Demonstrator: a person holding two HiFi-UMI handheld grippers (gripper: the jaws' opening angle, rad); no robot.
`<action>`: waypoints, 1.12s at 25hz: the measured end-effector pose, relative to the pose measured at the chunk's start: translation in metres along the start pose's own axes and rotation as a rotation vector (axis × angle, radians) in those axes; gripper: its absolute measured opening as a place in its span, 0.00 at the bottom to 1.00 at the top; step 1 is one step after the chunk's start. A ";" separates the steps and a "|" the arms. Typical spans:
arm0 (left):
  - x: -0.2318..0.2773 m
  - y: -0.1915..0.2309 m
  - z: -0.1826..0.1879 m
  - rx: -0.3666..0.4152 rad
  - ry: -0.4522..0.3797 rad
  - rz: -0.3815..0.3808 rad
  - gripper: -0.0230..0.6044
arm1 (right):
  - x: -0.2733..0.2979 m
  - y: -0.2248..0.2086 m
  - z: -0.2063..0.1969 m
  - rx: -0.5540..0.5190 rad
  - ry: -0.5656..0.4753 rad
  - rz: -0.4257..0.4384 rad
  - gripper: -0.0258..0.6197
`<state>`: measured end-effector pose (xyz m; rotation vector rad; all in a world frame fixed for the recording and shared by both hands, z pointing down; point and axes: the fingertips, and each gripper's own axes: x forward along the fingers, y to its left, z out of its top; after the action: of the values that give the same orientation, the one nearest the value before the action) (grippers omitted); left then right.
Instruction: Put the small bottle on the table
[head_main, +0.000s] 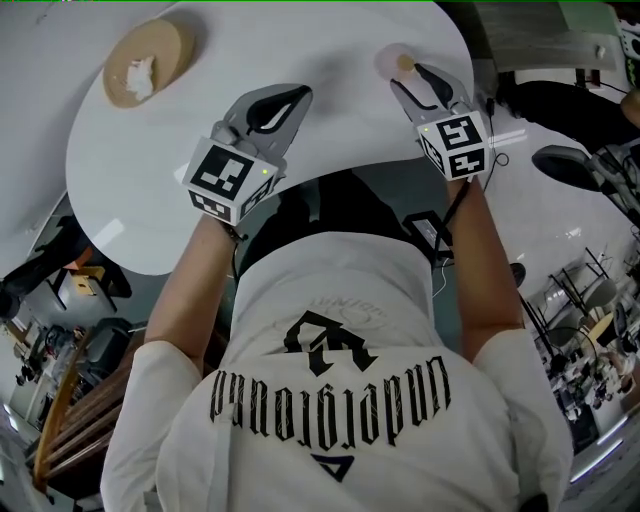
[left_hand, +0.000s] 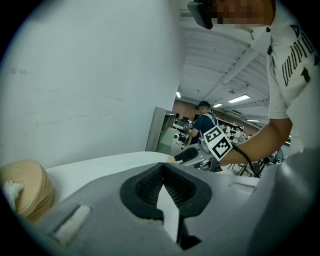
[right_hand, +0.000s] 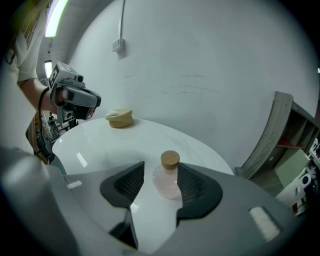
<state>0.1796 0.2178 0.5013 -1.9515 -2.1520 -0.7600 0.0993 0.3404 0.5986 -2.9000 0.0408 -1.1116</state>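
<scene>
While the small bottle (right_hand: 169, 179) stands mid-frame on the surface (right_hand: 115, 142) between released fingers of the right gripper (right_hand: 161, 172), left gripper (left_hand: 162, 170) clenched empty, it looks light, slippery, breakable: grip its belly, below the cork (right_hand: 170, 159).

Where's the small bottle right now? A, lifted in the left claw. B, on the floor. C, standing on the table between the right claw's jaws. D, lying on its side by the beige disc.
C: the bottle stands upright on the table between the open jaws of the right claw, with its cork on top.
</scene>
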 end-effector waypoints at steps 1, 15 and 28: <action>-0.005 -0.002 0.000 -0.003 -0.005 -0.005 0.05 | -0.004 0.003 0.000 0.001 -0.004 -0.009 0.36; -0.095 -0.041 -0.004 0.007 -0.057 -0.023 0.05 | -0.097 0.080 0.018 0.018 -0.070 -0.095 0.31; -0.213 -0.070 0.005 0.063 -0.159 -0.007 0.05 | -0.178 0.184 0.082 -0.011 -0.251 -0.145 0.15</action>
<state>0.1447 0.0280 0.3874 -2.0361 -2.2420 -0.5471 0.0201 0.1651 0.4109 -3.0691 -0.1728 -0.7549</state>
